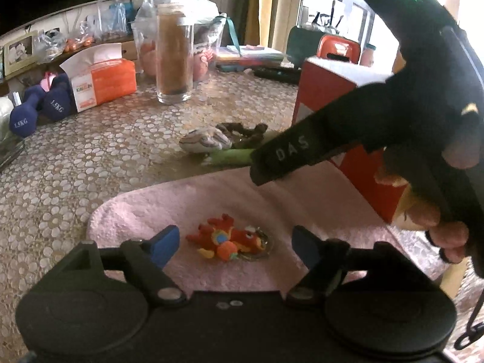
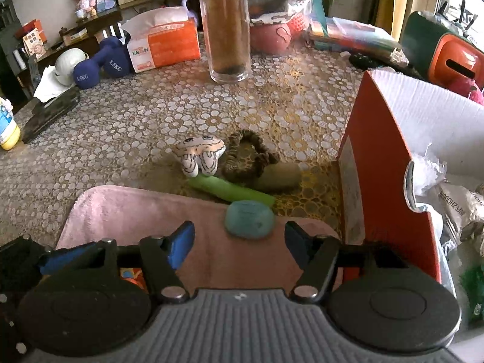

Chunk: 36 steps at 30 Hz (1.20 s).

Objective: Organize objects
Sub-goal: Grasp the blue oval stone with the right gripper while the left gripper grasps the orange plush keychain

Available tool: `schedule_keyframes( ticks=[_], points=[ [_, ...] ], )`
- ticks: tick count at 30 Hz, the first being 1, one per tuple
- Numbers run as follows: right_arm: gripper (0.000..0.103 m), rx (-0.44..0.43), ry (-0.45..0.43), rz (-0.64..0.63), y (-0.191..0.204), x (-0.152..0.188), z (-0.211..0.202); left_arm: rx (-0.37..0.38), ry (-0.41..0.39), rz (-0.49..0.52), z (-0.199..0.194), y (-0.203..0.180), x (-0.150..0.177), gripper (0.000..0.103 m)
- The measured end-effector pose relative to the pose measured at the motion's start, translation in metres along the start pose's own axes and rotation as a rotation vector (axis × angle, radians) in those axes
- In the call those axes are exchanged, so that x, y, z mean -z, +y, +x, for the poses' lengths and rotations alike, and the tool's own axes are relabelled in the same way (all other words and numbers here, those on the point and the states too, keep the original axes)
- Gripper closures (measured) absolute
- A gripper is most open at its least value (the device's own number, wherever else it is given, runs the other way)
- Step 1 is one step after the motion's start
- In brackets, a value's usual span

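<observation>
While both tools hang low over the pink towel, neither grips anything. Spread wide, the left gripper has the red dragon toy lying flat on the towel between its blue fingers, neither pad touching it. Unclenched too, the right gripper points at a teal rounded lump sitting on the towel's far edge, just ahead of its tips and between them. Beyond lie a green stick, a brown scrunchie and a small striped plush, with the orange box standing to the right.
</observation>
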State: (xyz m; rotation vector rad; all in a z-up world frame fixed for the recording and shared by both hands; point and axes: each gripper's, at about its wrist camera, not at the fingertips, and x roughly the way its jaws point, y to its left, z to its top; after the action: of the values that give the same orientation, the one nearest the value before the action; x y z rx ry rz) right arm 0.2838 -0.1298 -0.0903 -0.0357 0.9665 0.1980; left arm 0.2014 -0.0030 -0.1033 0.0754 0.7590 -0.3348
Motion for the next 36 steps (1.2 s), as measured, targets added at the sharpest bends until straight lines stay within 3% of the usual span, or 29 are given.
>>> schedule_keyframes(
  ticks=[13,19,27,36],
  points=[
    [0.056,0.006,0.004,0.015,-0.003,0.001,0.009,-0.024,0.012,-0.035,0.009,0.003,0.001,0.044],
    [0.064,0.015,0.012,0.027,-0.004,0.001,0.015,-0.022,0.001,-0.042,0.008,0.004,0.001,0.046],
    [0.066,0.028,-0.007,0.016,-0.002,0.003,0.013,-0.005,-0.002,-0.054,0.006,0.007,0.0,0.047],
    [0.067,-0.018,-0.059,0.024,-0.005,0.007,-0.023,0.042,-0.007,-0.106,-0.009,0.012,-0.003,0.048]
  ],
)
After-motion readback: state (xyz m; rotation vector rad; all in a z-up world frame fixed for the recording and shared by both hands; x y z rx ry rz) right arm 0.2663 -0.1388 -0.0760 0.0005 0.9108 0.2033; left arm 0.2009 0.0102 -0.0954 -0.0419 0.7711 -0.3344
